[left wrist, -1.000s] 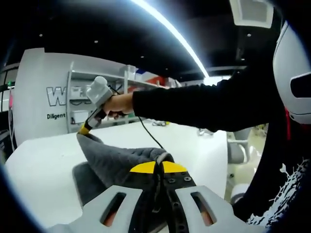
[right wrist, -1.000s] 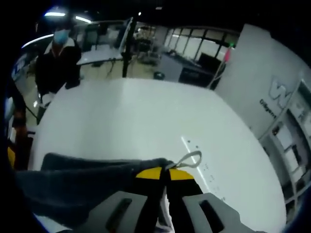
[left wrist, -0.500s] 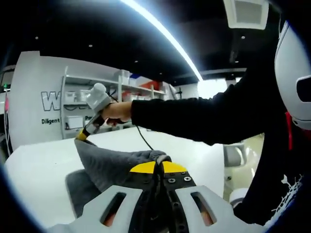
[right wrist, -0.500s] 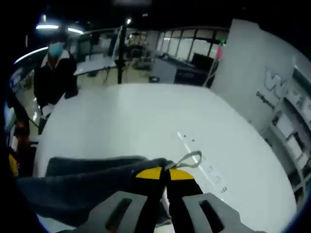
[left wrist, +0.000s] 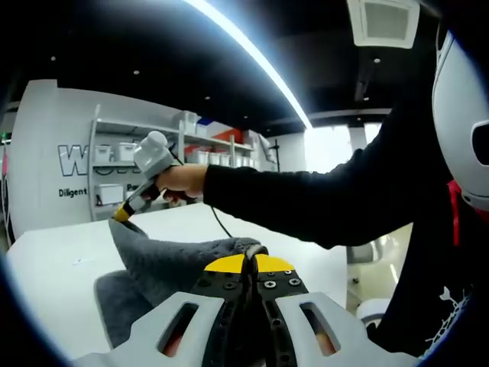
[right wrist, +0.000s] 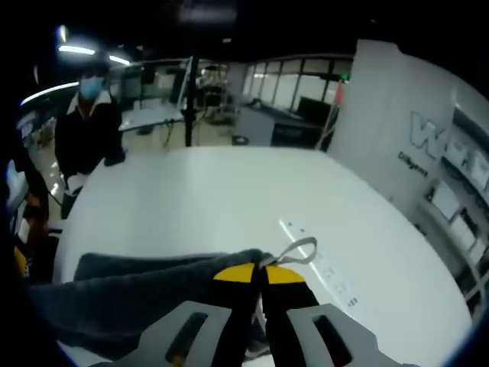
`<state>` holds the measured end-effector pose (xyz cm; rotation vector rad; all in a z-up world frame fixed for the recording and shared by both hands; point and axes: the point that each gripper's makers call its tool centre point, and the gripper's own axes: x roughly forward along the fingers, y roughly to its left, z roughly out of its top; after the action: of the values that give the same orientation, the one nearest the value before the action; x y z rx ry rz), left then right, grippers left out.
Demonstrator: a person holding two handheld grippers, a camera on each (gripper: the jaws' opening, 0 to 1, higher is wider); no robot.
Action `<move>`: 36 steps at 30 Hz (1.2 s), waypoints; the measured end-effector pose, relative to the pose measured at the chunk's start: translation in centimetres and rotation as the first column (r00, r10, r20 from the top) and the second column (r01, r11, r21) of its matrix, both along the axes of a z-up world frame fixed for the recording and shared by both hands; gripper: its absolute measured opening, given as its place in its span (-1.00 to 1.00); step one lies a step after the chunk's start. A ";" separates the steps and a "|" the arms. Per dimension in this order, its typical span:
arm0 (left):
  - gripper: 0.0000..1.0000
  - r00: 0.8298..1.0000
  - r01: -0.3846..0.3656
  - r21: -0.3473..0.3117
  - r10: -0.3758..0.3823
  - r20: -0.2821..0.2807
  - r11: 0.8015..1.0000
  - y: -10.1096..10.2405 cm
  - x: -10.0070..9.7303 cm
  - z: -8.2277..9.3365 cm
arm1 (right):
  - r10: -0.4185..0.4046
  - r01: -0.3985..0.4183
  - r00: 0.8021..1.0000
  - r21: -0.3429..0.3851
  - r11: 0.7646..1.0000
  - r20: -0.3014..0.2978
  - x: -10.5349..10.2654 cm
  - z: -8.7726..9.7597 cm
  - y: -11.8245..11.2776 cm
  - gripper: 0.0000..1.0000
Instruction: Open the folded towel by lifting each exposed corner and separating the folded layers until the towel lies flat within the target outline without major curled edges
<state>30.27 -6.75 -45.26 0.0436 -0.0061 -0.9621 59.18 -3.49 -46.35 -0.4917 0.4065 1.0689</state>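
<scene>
In the left gripper view, the left gripper [left wrist: 249, 264] has its 2 yellow-tipped jaws pressed together on a bunched fold of the grey towel [left wrist: 164, 260], which rises just ahead of the tips. From there the cloth runs forward and to the left, draping down onto the white table [left wrist: 53, 264] and climbing to a raised corner. That corner is pinched by the right gripper [left wrist: 121, 215], which comes in well ahead and to the left, tilted downward, held by a hand [left wrist: 182, 180] in a long black sleeve [left wrist: 321, 195] that crosses the view from the right. Beyond the table stand shelving [left wrist: 145, 153] and a white wall with lettering.

In the right gripper view, the right gripper [right wrist: 256, 273] likewise has its jaws clamped tight on the towel [right wrist: 130, 294]; a small fabric loop [right wrist: 294, 251] (likely a hanging tab) pokes out just past the tips to the right. The cloth stretches away to the left of the jaws, lifted off the table [right wrist: 229, 191], with a lower layer lying on the surface. Far beyond the table's opposite edge, to the left, stands a person [right wrist: 88, 126] in dark clothes.
</scene>
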 end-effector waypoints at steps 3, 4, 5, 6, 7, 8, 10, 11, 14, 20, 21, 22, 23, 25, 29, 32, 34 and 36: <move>-1.00 1.000 0.013 0.003 -0.013 0.002 1.000 -0.2 -0.2 0.0 | -0.004 0.004 1.000 0.035 0.999 0.004 -0.6 0.3 -0.3 -1.00; -1.00 1.000 0.017 0.002 -0.017 0.001 1.000 -0.2 -0.2 0.0 | -0.009 0.008 1.000 0.033 0.999 0.024 -0.8 0.3 -0.5 -1.00; -1.00 1.000 0.021 0.002 -0.021 0.000 1.000 -0.2 -0.3 0.0 | -0.011 0.010 1.000 0.043 0.999 0.022 -0.8 0.3 -0.8 -1.00; -1.00 1.000 0.026 0.004 -0.026 -0.002 1.000 -0.3 -0.3 0.0 | -0.013 0.011 1.000 0.080 0.997 0.014 -1.1 0.5 -1.0 -1.00; -1.00 1.000 0.031 0.005 -0.031 -0.004 1.000 -0.4 -0.4 -0.1 | -0.016 0.014 1.000 0.091 0.996 0.018 -1.2 0.5 -1.3 -1.00; -1.00 0.999 0.039 0.003 -0.039 -0.008 0.999 -0.5 -0.5 -0.2 | -0.021 0.018 0.999 0.105 0.994 0.025 -1.3 0.5 -1.5 -1.00; -1.00 0.999 0.048 0.005 -0.048 -0.008 0.999 -0.8 -0.7 -0.2 | -0.024 0.019 0.999 0.142 0.990 0.029 -1.5 0.5 -1.8 -1.00; -1.00 0.999 0.052 0.007 -0.052 -0.009 0.999 -0.9 -0.8 -0.3 | -0.023 0.018 0.999 0.158 0.987 0.029 -1.6 0.5 -1.9 -1.00; -1.00 0.998 0.063 0.014 -0.063 -0.010 0.998 -0.8 -0.8 -0.3 | -0.034 0.026 0.999 0.186 0.982 0.035 -1.7 0.3 -2.6 -1.00; -1.00 0.996 0.083 0.022 -0.083 -0.024 0.996 -0.9 -1.0 -0.5 | -0.050 0.040 0.998 0.232 0.972 0.036 -1.8 0.2 -4.1 -1.00; -1.00 0.996 0.085 0.023 -0.085 -0.027 0.996 -0.9 -1.1 -0.6 | -0.055 0.045 0.998 0.239 0.970 0.034 -1.9 0.2 -4.3 -1.00; -1.00 0.996 0.087 0.025 -0.086 -0.030 0.996 -0.9 -1.1 -0.6 | -0.060 0.050 0.998 0.247 0.968 0.032 -2.0 0.1 -4.5 -1.00; -1.00 0.996 0.089 0.025 -0.088 -0.032 0.996 -0.8 -1.2 -0.6 | -0.063 0.054 0.998 0.250 0.967 0.029 -2.0 0.1 -4.7 -1.00; -1.00 0.995 0.091 0.026 -0.090 -0.033 0.996 -0.8 -1.3 -0.5 | -0.077 0.067 0.997 0.249 0.966 0.029 -1.8 0.0 -5.3 -1.00; -1.00 0.996 0.089 0.027 -0.088 -0.032 0.996 -0.7 -1.4 -0.5 | -0.095 0.085 0.995 0.266 0.960 0.027 -1.2 0.5 -6.1 -1.00; -1.00 0.996 0.089 0.027 -0.088 -0.031 0.996 -0.7 -1.4 -0.5 | -0.099 0.086 0.994 0.262 0.961 0.038 -0.7 0.9 -6.7 -1.00; -1.00 0.996 0.088 0.031 -0.087 -0.031 0.996 -0.7 -1.3 -0.6 | -0.095 0.080 0.995 0.274 0.958 0.042 -0.5 1.2 -6.8 -1.00; -1.00 0.996 0.088 0.032 -0.087 -0.031 0.996 -0.7 -1.3 -0.6 | -0.095 0.077 0.994 0.269 0.960 0.054 -0.2 1.2 -6.9 -1.00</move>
<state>29.00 -7.47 -45.90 0.0598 0.0353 -1.0505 58.99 -10.43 -45.12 -0.2662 0.2184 1.0024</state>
